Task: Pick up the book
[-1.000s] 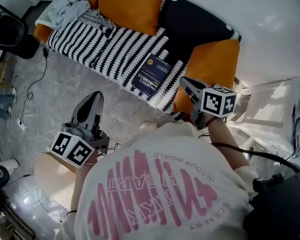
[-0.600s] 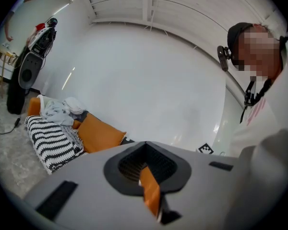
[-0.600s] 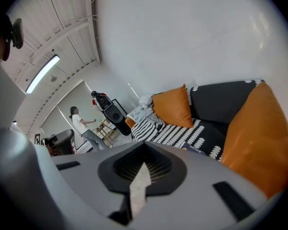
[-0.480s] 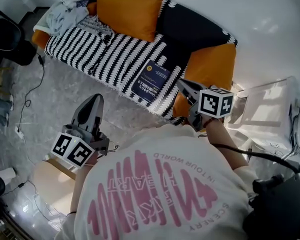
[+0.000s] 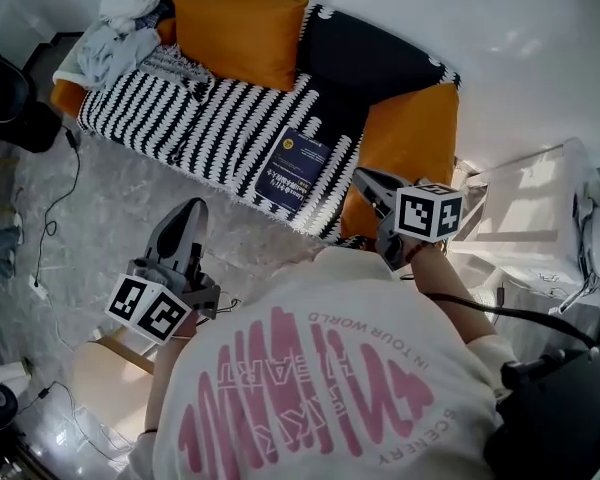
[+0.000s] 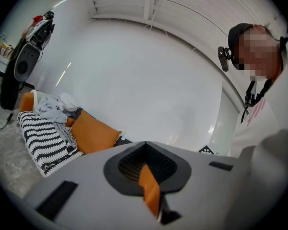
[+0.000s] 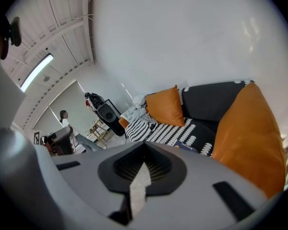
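1. The book (image 5: 293, 173) – dark blue cover, face up – lies flat on the striped throw (image 5: 180, 118) near the front edge of the sofa (image 5: 380, 63) seat. Nothing touches it.
2. An orange cushion (image 5: 408, 153) stands at the sofa's right end, just beside the book. A second orange cushion (image 5: 238, 23) leans against the backrest further left, well apart from the book.
3. A heap of clothes (image 5: 118, 30) sits at the sofa's far left end.
4. Right tongs (image 5: 361, 176): jaws together, nothing between them. In the head view the tips sit near the book's right side, in front of the nearer cushion, clear of both. The right gripper view looks down on the sofa, with the book partly in sight above the jaws.
5. Left tongs (image 5: 192, 211): jaws together and empty, held above the grey floor (image 5: 110, 208), well apart from the book.
6. The person's shirt (image 5: 310, 368) – white with pink print – fills the lower part of the head view.
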Available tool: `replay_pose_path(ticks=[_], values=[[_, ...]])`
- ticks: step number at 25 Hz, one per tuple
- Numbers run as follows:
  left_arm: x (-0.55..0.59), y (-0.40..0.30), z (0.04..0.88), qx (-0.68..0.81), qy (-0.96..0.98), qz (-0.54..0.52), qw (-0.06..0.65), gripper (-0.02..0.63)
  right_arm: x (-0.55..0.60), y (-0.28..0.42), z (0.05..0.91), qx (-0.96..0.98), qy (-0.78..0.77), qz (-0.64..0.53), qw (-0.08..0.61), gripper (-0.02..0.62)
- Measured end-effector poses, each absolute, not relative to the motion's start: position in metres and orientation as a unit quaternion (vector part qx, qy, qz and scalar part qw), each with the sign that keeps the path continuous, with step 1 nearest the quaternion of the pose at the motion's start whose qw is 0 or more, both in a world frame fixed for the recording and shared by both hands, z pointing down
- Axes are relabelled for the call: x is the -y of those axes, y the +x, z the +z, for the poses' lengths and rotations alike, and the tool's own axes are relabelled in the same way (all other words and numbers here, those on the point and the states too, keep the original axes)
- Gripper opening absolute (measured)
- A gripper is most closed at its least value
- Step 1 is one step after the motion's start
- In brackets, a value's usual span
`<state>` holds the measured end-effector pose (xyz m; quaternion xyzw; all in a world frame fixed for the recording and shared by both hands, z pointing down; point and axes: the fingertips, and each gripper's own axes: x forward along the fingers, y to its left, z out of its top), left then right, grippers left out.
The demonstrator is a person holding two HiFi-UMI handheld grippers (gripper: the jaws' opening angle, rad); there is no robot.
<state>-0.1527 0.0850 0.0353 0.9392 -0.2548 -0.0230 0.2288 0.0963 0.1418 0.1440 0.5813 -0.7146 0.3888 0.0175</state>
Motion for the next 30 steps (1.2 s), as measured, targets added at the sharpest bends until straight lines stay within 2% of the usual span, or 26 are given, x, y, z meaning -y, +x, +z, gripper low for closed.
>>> replay_pose_path(ticks=[16, 30], values=[[-0.083, -0.153, 0.070, 0.288, 0.915, -0.008, 0.283, 0.008, -0.137, 0.097, 0.185, 0.706, 0.546, 0.442, 0.089, 0.011], [-0.065, -0.121, 0.093, 0.327, 0.891, 0.028, 0.313, 0.008, -0.079, 0.116, 0.216, 0.728, 0.492, 0.466, 0.102, 0.011]])
